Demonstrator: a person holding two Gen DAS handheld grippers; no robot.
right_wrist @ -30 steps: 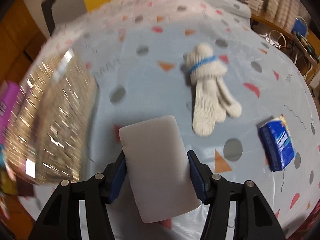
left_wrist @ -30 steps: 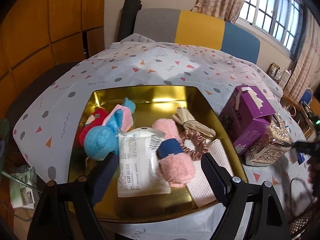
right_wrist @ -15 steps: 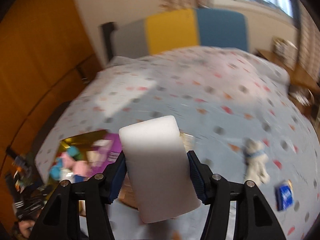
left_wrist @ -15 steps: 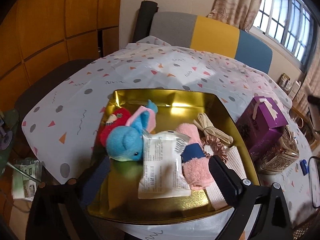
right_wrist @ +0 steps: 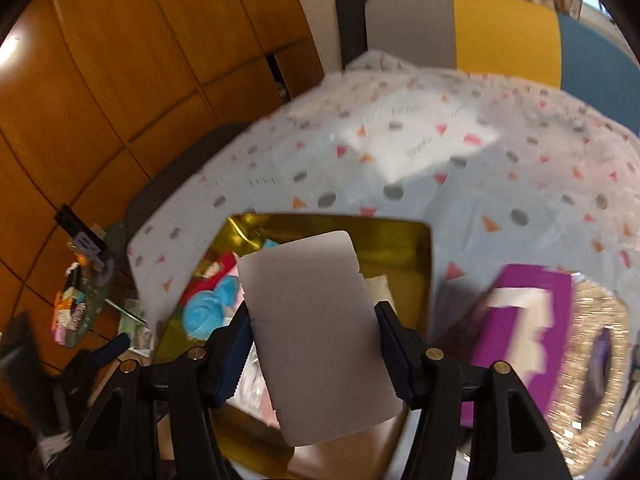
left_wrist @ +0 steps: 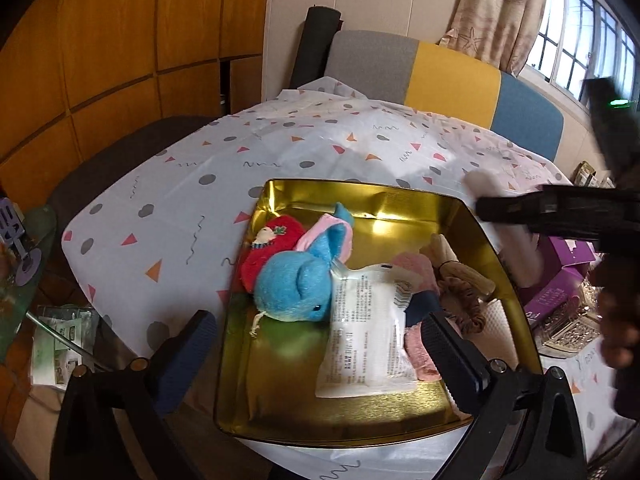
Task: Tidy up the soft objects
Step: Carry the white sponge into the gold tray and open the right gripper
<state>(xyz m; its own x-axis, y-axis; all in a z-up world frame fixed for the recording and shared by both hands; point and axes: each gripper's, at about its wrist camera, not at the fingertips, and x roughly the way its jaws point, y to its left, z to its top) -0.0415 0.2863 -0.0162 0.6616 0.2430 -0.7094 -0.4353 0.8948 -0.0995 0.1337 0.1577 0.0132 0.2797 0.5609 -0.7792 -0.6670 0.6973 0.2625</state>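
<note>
Left claw (left_wrist: pixel 316 354): jaws just widened, spread apart, nothing gripped, over gold tray's (left_wrist: pixel 360 190) near edge | ahead of it: blue plush (left_wrist: pixel 294 284), white packet (left_wrist: pixel 366 330) lying in tray | Right claw (right_wrist: pixel 314 346): clamped on white sponge (right_wrist: pixel 316 336), above the tray (right_wrist: pixel 404 236) | purple box (right_wrist: pixel 520 320) to its right on worktop (right_wrist: pixel 400 152).

White sponge block (right_wrist: pixel 316 336), rounded corners, upright, clamped in right tool (right_wrist: pixel 314 350) above gold tray (left_wrist: pixel 360 194). In tray: blue plush (left_wrist: pixel 294 286) and red plush (left_wrist: pixel 266 254) at left, white packet (left_wrist: pixel 366 330) centre, pink roll (left_wrist: pixel 416 344) right.
</note>
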